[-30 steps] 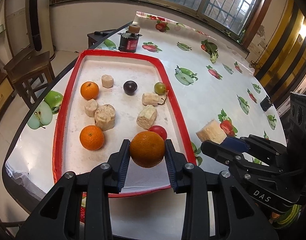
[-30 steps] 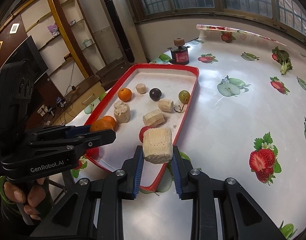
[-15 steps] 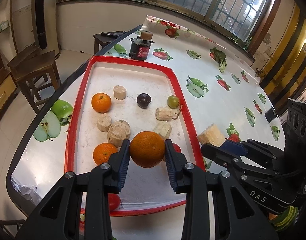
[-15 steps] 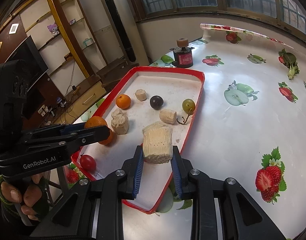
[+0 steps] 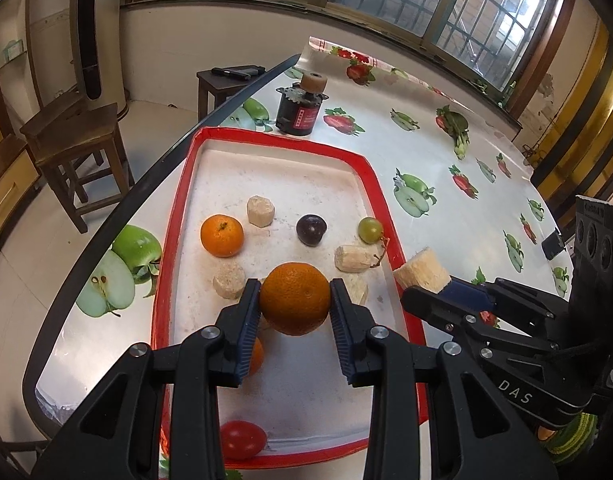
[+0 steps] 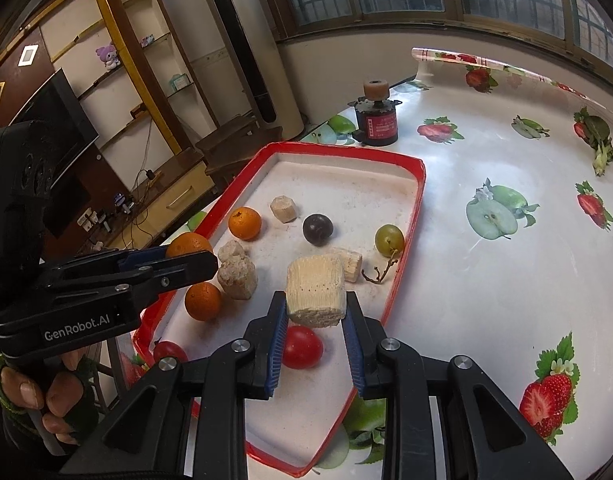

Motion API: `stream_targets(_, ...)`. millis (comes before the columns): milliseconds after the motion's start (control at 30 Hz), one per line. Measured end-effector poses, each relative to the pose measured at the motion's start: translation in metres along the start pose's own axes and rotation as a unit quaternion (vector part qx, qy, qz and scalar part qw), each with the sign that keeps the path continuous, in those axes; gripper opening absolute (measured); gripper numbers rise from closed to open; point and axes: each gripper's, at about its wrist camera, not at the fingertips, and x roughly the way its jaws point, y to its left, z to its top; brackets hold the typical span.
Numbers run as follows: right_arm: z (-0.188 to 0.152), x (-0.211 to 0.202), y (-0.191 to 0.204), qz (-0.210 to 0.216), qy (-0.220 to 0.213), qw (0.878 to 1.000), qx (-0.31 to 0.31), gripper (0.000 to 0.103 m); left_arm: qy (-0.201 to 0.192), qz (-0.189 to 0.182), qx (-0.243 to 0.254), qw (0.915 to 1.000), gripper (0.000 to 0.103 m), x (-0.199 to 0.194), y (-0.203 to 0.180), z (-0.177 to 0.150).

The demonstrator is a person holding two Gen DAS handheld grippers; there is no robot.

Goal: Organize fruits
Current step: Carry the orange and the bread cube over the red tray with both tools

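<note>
Spreading under everything, the table [image 5: 446,216] carries a red-rimmed tray [image 5: 184,216] near its left edge, and both grippers hang over the tray's near half. The left gripper [image 5: 295,304] has its jaws clamped on a large orange [image 5: 295,298], held clear above the tray floor. The right gripper [image 6: 314,312] pinches a pale sugarcane chunk [image 6: 315,294] just inside the tray's right rim. Smaller fruits lie scattered: a mandarin [image 5: 221,236] toward the left rim, a dark plum [image 5: 311,230] mid-tray, a green grape [image 5: 370,230] at the right rim, a red tomato [image 5: 242,439] by the near rim. Judging by this, each piece should be lowered beside its own kind, the orange by the mandarin, and released only once it rests, since round fruit rolls.
</note>
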Motion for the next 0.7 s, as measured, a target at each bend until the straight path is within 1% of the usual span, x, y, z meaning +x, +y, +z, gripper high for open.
stream_targets(267, 0.017, 0.012, 0.001, -0.001, 0.002, 1.000, -0.004, 0.027, -0.002, 0.005, -0.005, 1.0000, 0.032, 0.010, 0.009, 0.022)
stream_targets(700, 0.050, 0.047, -0.011, -0.008, 0.015, 1.000, 0.004, 0.027, 0.004, 0.037, -0.010, 0.9993, 0.032, 0.041, 0.021, 0.056)
